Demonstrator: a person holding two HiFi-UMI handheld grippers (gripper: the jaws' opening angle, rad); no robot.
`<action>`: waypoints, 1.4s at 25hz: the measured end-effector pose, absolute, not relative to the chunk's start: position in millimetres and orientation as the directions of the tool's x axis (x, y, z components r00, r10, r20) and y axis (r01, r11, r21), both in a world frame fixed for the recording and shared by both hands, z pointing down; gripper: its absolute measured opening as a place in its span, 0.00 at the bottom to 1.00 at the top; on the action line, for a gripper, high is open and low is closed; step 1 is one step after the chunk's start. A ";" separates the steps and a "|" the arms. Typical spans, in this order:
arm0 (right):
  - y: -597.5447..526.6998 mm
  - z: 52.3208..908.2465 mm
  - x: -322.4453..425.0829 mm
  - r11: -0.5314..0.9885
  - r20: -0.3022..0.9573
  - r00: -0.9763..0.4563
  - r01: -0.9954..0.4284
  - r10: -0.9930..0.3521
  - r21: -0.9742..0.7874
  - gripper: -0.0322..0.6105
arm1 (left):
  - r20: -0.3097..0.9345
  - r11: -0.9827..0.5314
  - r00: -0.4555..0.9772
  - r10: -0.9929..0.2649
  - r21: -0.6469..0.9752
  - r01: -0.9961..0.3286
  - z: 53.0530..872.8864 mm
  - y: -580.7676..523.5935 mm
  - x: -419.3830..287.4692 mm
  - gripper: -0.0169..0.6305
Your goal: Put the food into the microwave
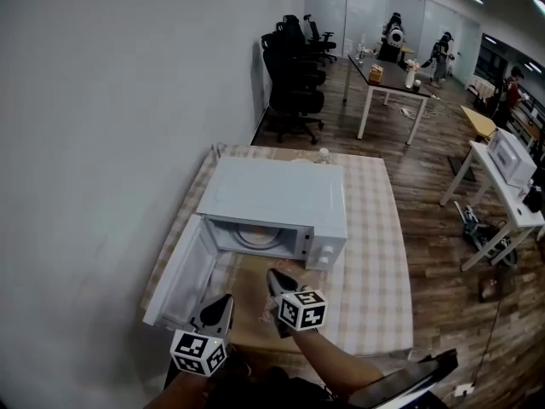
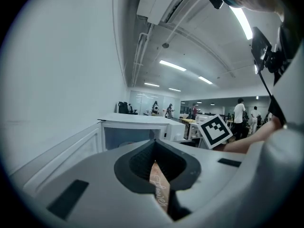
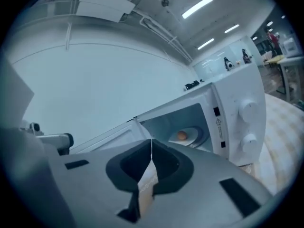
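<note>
A white microwave [image 1: 281, 198] stands on the checked tablecloth with its door [image 1: 180, 273] swung open to the left. In the right gripper view a small orange food item [image 3: 182, 136] lies on the turntable inside. A brown paper bag [image 1: 254, 303] with script print lies just in front of the opening. My left gripper [image 1: 223, 302] is shut on its left part, and a printed brown strip [image 2: 159, 186] shows between the jaws. My right gripper [image 1: 276, 277] is shut on the right part, with thin paper [image 3: 148, 184] pinched between the pads.
The table [image 1: 379, 262] runs along a white wall on the left. A small bottle [image 1: 323, 153] stands behind the microwave. Black office chairs [image 1: 294, 75], desks and several people are farther back. A second microwave [image 1: 511, 156] sits on a side table at the right.
</note>
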State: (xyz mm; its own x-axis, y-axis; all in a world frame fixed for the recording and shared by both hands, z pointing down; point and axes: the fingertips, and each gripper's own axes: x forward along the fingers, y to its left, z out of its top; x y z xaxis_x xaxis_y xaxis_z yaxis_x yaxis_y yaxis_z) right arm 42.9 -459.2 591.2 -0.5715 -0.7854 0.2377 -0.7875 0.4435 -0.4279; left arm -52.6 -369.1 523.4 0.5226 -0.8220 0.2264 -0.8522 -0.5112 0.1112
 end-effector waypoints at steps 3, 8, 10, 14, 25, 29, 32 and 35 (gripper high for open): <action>-442.2 568.9 41.6 0.513 0.204 -0.594 -0.789 -0.778 -0.337 0.07 | 0.223 -0.513 0.515 -0.828 0.075 -0.855 516.7 -364.8 -53.6 0.04; -414.0 533.2 40.2 0.564 0.151 -0.603 -0.791 -0.783 -0.235 0.06 | 0.211 -0.518 0.520 -0.828 0.071 -0.852 507.0 -354.6 -59.2 0.04; -405.9 520.4 39.6 0.560 0.134 -0.591 -0.802 -0.796 -0.207 0.06 | 0.204 -0.534 0.534 -0.821 0.060 -0.843 502.5 -349.6 -61.4 0.04; -390.6 496.4 34.0 0.533 0.104 -0.558 -0.823 -0.823 -0.198 0.06 | 0.197 -0.565 0.557 -0.807 0.020 -0.825 492.2 -340.9 -73.2 0.04; -340.4 451.2 6.1 0.486 0.087 -0.496 -0.866 -0.864 -0.116 0.06 | 0.140 -0.598 0.594 -0.792 0.019 -0.801 459.3 -309.7 -115.6 0.04; -328.7 449.0 7.2 0.452 0.095 -0.461 -0.886 -0.882 -0.098 0.06 | 0.126 -0.615 0.612 -0.780 0.018 -0.788 454.8 -304.1 -117.0 0.04; -321.3 448.4 8.5 0.439 0.099 -0.446 -0.894 -0.890 -0.085 0.06 | 0.119 -0.622 0.621 -0.775 0.030 -0.782 455.5 -302.7 -119.0 0.04; -317.3 445.4 12.9 0.424 0.090 -0.430 -0.902 -0.898 -0.082 0.06 | 0.115 -0.634 0.633 -0.766 0.035 -0.773 457.0 -303.3 -117.2 0.04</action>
State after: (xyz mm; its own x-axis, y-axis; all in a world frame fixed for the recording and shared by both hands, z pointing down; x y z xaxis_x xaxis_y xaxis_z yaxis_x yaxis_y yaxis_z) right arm 12.9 -317.3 445.4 -0.4302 -0.8983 0.0896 -0.9020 0.4238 -0.0820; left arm -117.2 -303.3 457.0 0.6327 -0.7657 0.1155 -0.7730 -0.6335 0.0345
